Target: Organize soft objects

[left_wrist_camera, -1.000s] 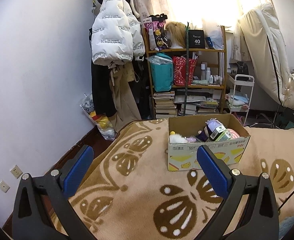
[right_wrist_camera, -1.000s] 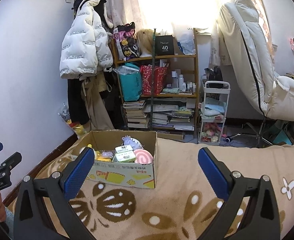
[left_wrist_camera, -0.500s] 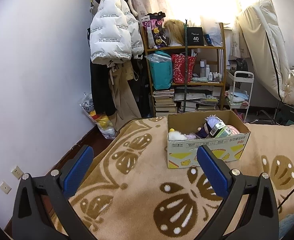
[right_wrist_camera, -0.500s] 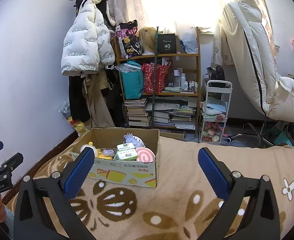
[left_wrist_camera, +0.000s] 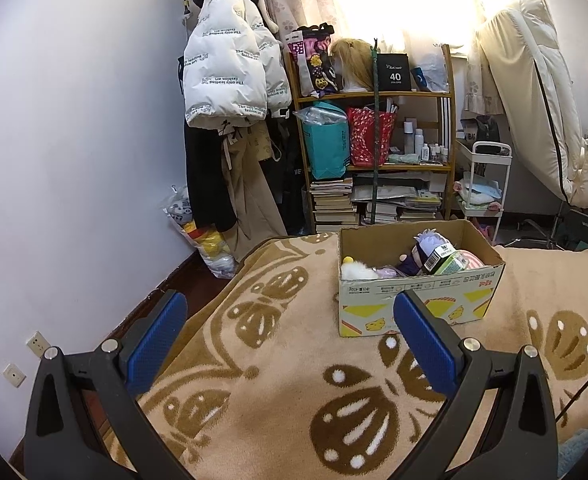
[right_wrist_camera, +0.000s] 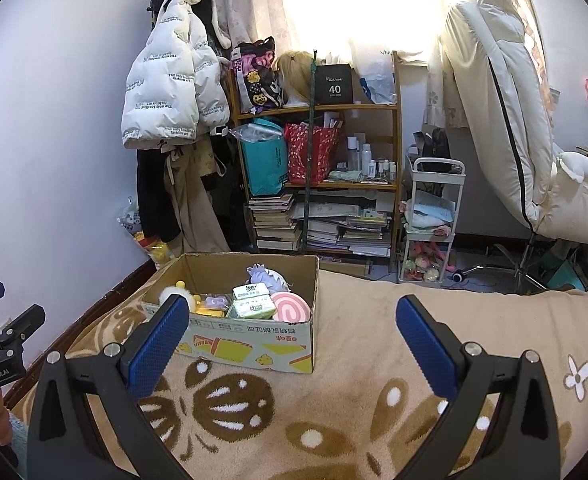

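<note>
Presently, the left gripper (left_wrist_camera: 290, 326) and right gripper (right_wrist_camera: 292, 326) both stand spread wide, nothing held, above the patterned blanket (left_wrist_camera: 278, 392). The cardboard box (right_wrist_camera: 250, 344) sits at 11 o'clock in the right view, at 1 o'clock in the left, its soft toys (right_wrist_camera: 292, 312) and tissue packs (right_wrist_camera: 254, 306) packed together inside. Judgement: approach from above and pinch one item at its middle, clear of the box walls. The blanket to the box's right lies bare, with room for sorting; the bookshelf (right_wrist_camera: 326, 184) stands well behind.
</note>
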Available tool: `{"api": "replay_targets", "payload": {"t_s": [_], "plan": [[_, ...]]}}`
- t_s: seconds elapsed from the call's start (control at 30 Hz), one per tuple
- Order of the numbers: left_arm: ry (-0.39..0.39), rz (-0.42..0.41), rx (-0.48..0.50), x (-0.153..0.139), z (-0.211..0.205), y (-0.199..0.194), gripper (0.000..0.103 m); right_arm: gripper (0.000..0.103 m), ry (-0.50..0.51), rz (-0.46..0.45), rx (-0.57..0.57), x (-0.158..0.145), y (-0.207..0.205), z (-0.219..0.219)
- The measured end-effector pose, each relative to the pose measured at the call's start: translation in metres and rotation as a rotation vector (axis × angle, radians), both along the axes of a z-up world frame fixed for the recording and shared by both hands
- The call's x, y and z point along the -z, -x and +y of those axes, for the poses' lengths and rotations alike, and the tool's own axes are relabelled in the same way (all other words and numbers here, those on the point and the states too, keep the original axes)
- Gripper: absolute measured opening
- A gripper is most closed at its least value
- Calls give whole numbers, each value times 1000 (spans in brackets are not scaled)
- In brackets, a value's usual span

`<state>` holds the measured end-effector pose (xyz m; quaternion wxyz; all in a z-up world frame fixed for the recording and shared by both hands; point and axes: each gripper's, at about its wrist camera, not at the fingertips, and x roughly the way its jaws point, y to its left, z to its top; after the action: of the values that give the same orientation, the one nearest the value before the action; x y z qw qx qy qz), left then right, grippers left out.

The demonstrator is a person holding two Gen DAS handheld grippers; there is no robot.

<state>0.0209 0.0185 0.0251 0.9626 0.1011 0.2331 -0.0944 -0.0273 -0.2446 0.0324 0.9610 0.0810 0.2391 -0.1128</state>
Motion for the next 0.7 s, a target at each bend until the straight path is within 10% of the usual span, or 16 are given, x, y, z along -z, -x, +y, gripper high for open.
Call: {"api": "replay_targets", "payload": {"t_s": [0.7], "plan": [[-5,9,6,2,-1,-1,102,103,-2,0,22,5,-1,-9]]}}
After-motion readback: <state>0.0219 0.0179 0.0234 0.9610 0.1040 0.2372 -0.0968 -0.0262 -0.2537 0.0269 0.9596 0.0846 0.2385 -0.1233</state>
